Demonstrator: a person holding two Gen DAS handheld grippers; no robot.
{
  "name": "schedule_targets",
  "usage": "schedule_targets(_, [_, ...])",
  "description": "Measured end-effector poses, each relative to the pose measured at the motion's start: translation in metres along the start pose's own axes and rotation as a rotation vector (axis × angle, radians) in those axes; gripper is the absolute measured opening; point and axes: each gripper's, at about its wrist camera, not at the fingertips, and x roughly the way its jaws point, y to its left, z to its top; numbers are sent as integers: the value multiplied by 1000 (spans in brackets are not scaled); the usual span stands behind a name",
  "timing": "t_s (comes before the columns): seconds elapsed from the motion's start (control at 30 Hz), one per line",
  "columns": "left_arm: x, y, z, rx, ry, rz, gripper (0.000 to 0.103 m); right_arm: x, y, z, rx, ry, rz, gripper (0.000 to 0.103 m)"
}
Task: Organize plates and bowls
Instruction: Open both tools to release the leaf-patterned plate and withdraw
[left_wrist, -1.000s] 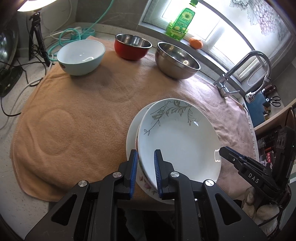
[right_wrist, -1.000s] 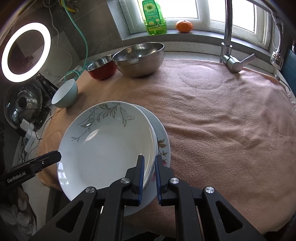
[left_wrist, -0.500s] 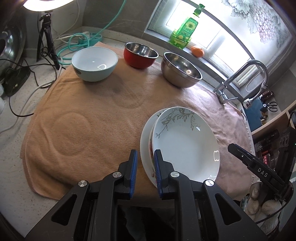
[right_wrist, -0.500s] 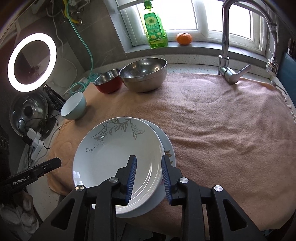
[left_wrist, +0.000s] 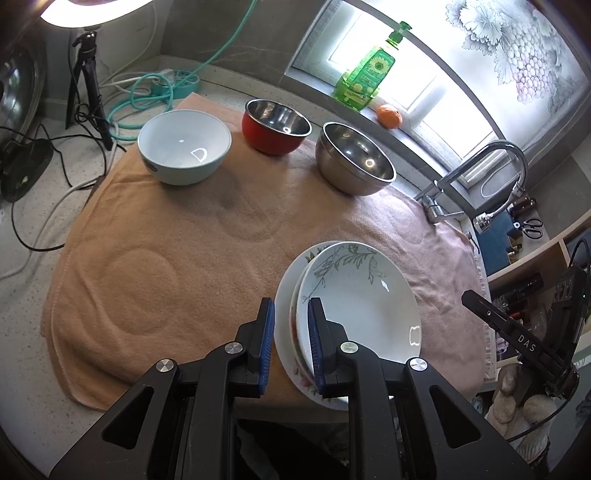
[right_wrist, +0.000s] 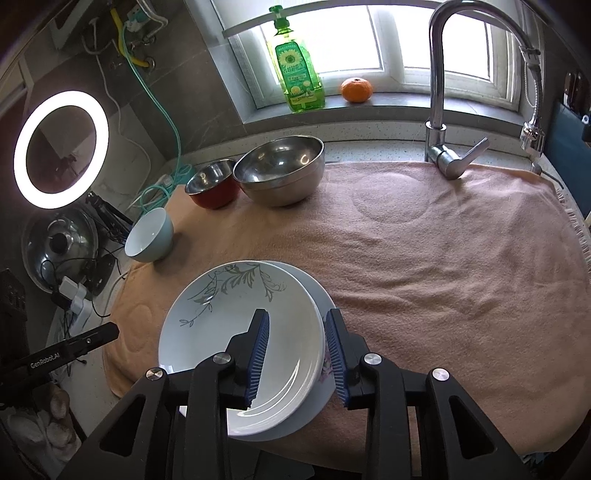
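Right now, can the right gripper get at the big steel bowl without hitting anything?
Probably yes. The right gripper stands open over the stacked plates, and only bare towel lies between there and the steel bowl; the red bowl sits close beside it.

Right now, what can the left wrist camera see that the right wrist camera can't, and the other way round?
Only the left wrist view shows the scissors and shelves past the faucet, and the left gripper shut beside the stacked plates.

Only the right wrist view shows the whole ring light, the pot lid, and the right gripper, whose jaws have just been opening around the plates' rim.

Both show the towel, three bowls, soap bottle, orange and faucet.
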Motion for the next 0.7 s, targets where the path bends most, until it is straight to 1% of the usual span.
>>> schedule_targets(0.3, [15, -26, 38, 16, -12, -11, 17, 5, -26, 46, 9, 9, 41, 29])
schedule_targets(0.53, [37, -49, 75, 32, -2, -24, 17, 23, -43, 89, -23, 25, 54, 29])
schedule_targets(0.63, [49, -58, 92, 41, -5, -10, 17, 34, -51, 108, -25, 44, 75, 29])
schedule_targets(0.7, [57, -62, 103, 38, -7, -8, 17, 42, -56, 121, -32, 46, 71, 29])
